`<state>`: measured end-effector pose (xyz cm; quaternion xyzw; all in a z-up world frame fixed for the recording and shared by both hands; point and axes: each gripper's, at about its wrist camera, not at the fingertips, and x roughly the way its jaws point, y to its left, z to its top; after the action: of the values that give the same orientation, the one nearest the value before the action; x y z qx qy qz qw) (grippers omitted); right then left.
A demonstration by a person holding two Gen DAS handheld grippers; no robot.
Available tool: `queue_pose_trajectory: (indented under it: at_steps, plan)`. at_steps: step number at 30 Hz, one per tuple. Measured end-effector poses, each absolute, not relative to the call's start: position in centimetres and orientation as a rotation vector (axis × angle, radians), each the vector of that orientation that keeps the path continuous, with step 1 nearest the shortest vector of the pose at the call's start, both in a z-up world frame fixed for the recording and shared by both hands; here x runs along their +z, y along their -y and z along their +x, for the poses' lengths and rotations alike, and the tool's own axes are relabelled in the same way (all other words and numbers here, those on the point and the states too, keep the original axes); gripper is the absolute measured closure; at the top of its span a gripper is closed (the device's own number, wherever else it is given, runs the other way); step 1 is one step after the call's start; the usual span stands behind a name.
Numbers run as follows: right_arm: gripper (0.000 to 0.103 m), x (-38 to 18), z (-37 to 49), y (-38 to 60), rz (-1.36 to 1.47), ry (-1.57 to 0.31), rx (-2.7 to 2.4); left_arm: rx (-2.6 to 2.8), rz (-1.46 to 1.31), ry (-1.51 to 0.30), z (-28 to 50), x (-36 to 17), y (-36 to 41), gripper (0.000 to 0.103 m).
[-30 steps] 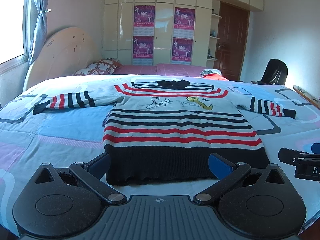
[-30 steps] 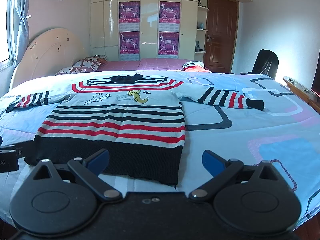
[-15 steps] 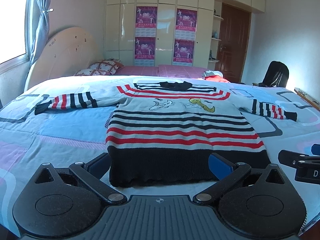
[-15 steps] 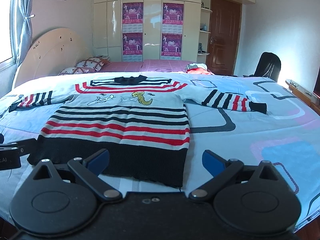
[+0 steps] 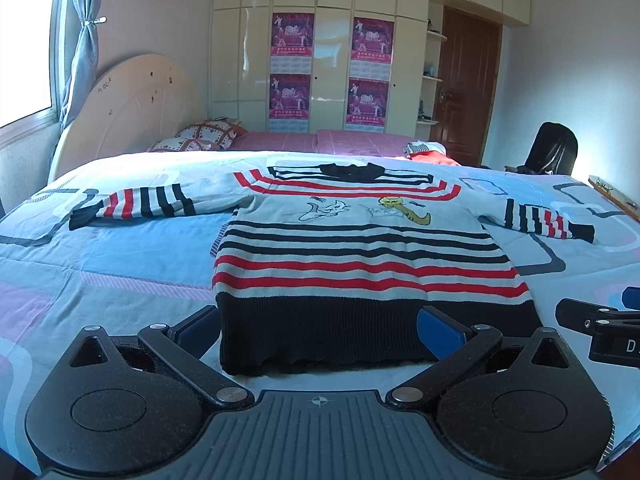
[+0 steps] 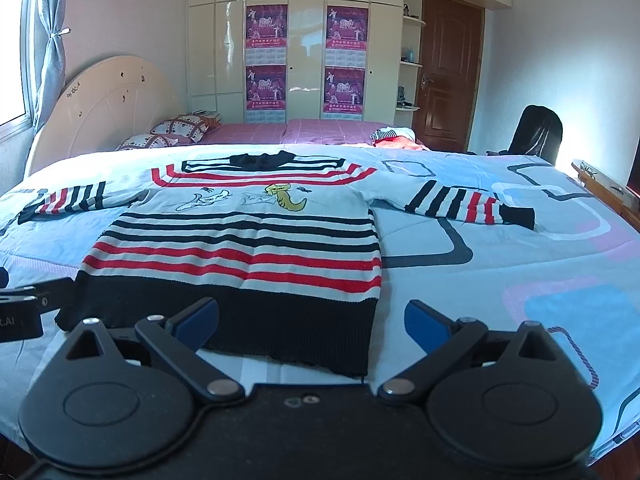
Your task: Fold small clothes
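A small striped sweater [image 5: 360,264] lies flat and face up on the bed [image 5: 100,264], collar toward the far side and its broad black hem nearest the cameras, with both sleeves stretched out sideways. The body carries red and black stripes on pale knit, and 2 cartoon animals sit across the chest, 1 white and 1 yellow. The left gripper [image 5: 320,330] hangs low over the near edge of the bedspread, its jaws spread wide with nothing between them; its blue fingertips [image 5: 438,328] sit either side of the left part of the hem, the left 1 just off the garment's corner and the right 1 over the black band. Whether they touch the cloth cannot be told. The right gripper [image 6: 310,322] is likewise wide apart and holding nothing, 1 tip over the black band and the other above bare bedspread beyond the sweater's right edge. In each wrist view the other tool shows at the frame's side. Behind the bed stand a cream headboard [image 6: 108,108], patterned pillows [image 6: 180,128], a wardrobe [image 6: 304,40] bearing 4 purple posters, a brown door [image 6: 448,72] and a dark chair [image 6: 538,132].
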<state>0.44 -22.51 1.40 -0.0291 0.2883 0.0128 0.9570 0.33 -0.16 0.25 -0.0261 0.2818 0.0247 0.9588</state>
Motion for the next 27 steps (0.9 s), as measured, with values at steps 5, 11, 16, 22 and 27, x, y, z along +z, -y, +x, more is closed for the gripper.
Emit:
queue_pose_trajectory:
  at_steps: [5, 11, 16, 22, 27]
  plan:
    - [0.003, 1.42, 0.46, 22.4, -0.059, -0.586, 0.027, 0.052, -0.051, -0.57, 0.26, 0.23, 0.16, 0.0]
    - [0.003, 1.46, 0.42, 22.36, -0.058, -0.587, 0.026, 0.053, -0.05, -0.569, 0.24, 0.22, 0.24, 0.0]
    - [0.003, 1.46, 0.43, 22.37, -0.059, -0.587, 0.026, 0.053, -0.05, -0.57, 0.25, 0.18, 0.28, 0.0]
    - [0.003, 1.46, 0.43, 22.31, -0.059, -0.588, 0.027, 0.052, -0.051, -0.573, 0.3, 0.05, 0.25, 0.0]
    - [0.003, 1.43, 0.4, 22.26, -0.06, -0.587, 0.024, 0.053, -0.051, -0.574, 0.35, -0.04, 0.2, 0.0]
